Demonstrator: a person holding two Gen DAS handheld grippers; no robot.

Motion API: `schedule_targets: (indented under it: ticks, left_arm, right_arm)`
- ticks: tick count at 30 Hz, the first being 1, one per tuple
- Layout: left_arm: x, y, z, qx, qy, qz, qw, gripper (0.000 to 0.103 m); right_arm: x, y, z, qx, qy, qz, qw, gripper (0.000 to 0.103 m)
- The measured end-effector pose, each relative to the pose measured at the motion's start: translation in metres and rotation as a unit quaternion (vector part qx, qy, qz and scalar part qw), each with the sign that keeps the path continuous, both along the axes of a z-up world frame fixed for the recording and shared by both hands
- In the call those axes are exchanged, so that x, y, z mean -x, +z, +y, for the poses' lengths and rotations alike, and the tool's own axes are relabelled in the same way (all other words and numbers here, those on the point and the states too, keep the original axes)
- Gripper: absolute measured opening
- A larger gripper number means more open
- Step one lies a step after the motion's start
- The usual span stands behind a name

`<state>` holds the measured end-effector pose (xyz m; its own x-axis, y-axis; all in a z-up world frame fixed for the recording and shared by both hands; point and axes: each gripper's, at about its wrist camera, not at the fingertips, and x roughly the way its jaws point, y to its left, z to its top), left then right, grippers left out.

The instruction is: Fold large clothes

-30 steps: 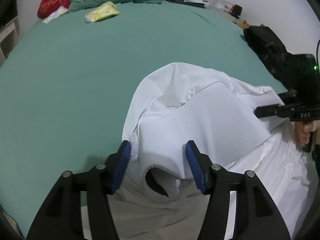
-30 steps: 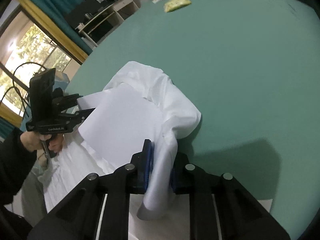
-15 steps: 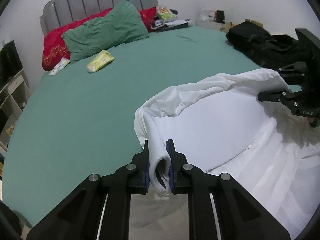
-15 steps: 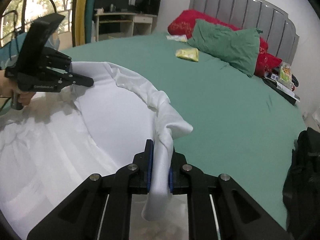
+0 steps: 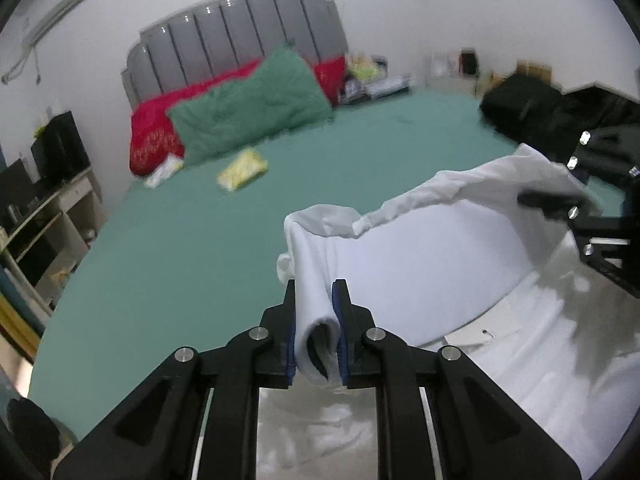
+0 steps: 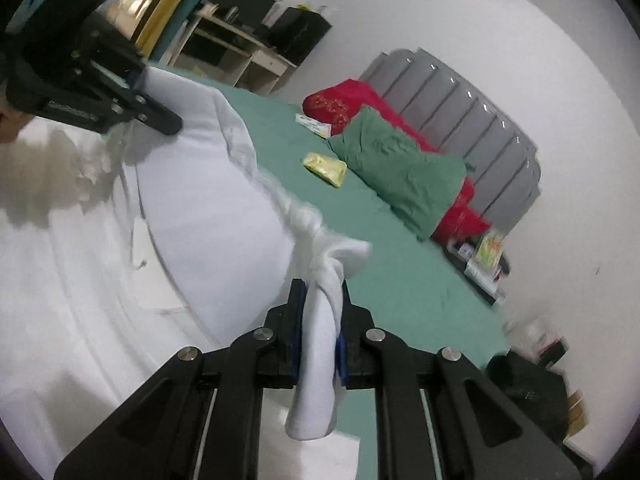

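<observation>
Compared with a second ago, the white garment [image 5: 432, 264] is up off the green bed [image 5: 168, 256] and stretched between both grippers. Left wrist view: the left gripper [image 5: 316, 320] has its fingers clamped on a rolled edge of fabric, with the right gripper [image 5: 592, 216] gripping the far corner. Right wrist view: the right gripper [image 6: 320, 320] is pinching a bunched fold of the garment [image 6: 192, 216], while the left gripper [image 6: 96, 96] holds the other end above the bed [image 6: 400, 280].

No text can be read with certainty. At the upper left of the right wrist view, the black plastic hand-held gripper [image 6: 138, 106] carries a pale printed line along its side, perhaps a brand name, but blur leaves it illegible.
</observation>
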<state>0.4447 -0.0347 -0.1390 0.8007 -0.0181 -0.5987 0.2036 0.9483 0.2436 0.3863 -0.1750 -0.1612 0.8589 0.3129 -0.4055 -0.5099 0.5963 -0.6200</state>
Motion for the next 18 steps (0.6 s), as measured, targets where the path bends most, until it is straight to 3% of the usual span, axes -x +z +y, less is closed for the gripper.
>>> schedule_targets:
  ticks: [2, 7, 18]
  left_arm:
    - [-0.003, -0.011, -0.002, 0.010, 0.000, 0.026, 0.9996, 0.016]
    - [0.024, -0.022, -0.010, -0.025, -0.015, 0.028, 0.9992, 0.016]
    - [0.093, -0.015, 0.007, 0.035, -0.010, 0.064, 0.9973, 0.017]
  right_arm:
    - [0.002, -0.012, 0.007, 0.033, 0.004, -0.029, 0.999, 0.013]
    - [0.031, -0.037, 0.004, 0.109, 0.041, -0.095, 0.989, 0.013]
    - [0.087, -0.034, -0.017, 0.153, 0.093, -0.103, 0.978, 0.019]
